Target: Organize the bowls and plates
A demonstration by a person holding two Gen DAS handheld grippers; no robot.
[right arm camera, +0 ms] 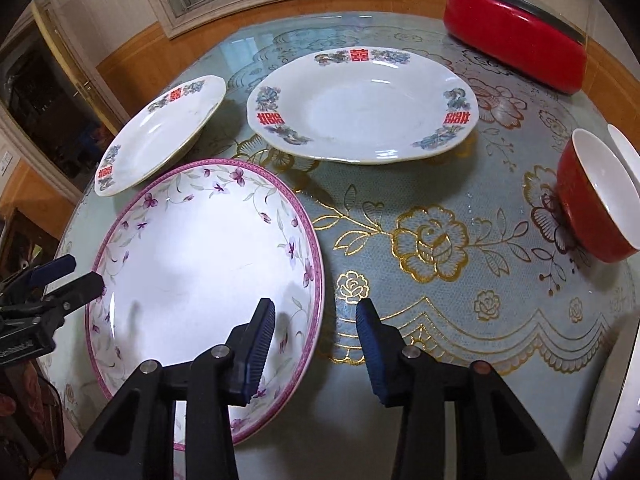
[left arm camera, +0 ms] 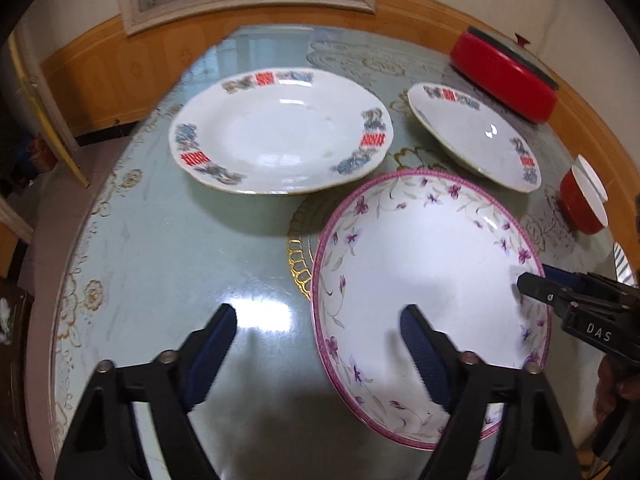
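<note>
Carefully, I'm straddling the bowl (left arm camera: 432, 280) rim with both grippers, left (left arm camera: 318, 340) and right (right arm camera: 316, 332), fingers unclenched; it's glazed, slippery, fragile.

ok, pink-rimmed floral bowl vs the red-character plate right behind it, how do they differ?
The pink-rimmed floral bowl has a pink rim band with purple flowers; the red-character plate has red characters and blue-grey floral clusters. The bowl is deeper with steeper walls; the plate is shallow with a wavy edge. The bowl sits nearer the tools, the plate farther back. Both are white, empty, upright.
</note>
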